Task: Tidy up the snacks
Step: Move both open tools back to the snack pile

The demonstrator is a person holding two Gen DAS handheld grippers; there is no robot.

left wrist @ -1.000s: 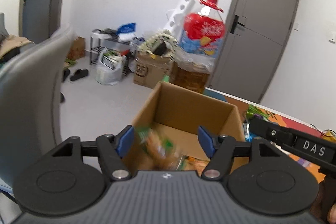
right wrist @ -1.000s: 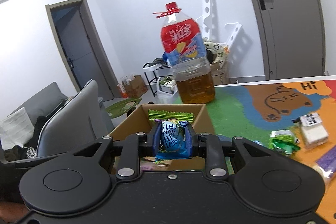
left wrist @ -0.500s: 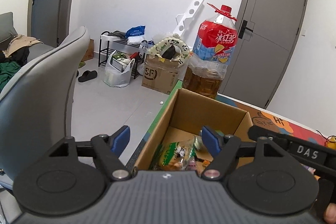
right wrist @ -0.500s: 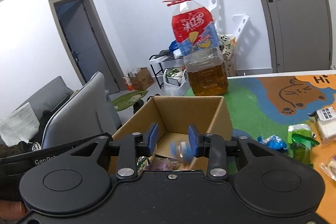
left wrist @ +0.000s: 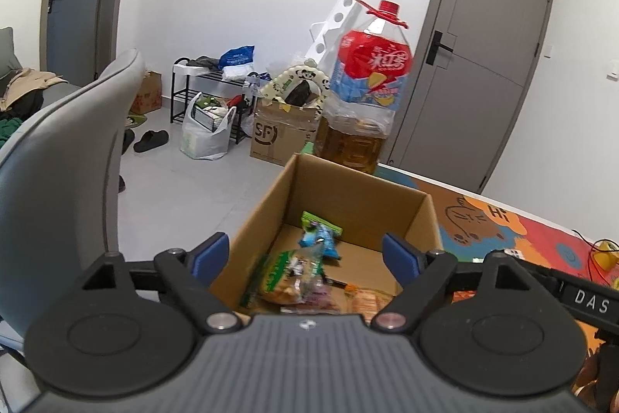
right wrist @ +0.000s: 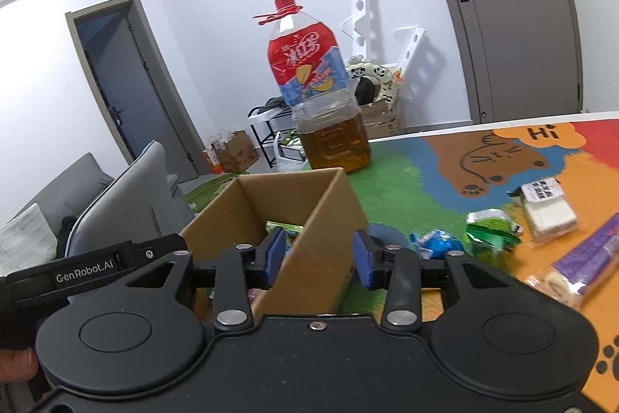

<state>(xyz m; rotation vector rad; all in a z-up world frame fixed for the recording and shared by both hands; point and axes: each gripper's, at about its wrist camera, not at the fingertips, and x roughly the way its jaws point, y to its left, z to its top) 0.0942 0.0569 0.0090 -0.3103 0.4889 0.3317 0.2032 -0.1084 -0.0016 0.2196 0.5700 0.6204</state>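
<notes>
Table (right wrist: 406, 180): colourful mat — box (left wrist: 359, 196) holds snacks.
Left claw (left wrist: 305, 254): angled down over box, opening, empty.
Right claw (right wrist: 319, 254): opening astride box wall — empty.

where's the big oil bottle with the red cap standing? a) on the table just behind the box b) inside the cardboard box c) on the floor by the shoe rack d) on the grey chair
a: the oil bottle stands on the mat-covered table, just beyond the far wall of the cardboard box.

Left wrist cam looks down over cardboard box (left wrist: 359, 196), lower centre, toward doors. Right wrist cam close at box's right wall (right wrist: 309, 239). Both share box, oil bottle (left wrist: 367, 91).
</notes>
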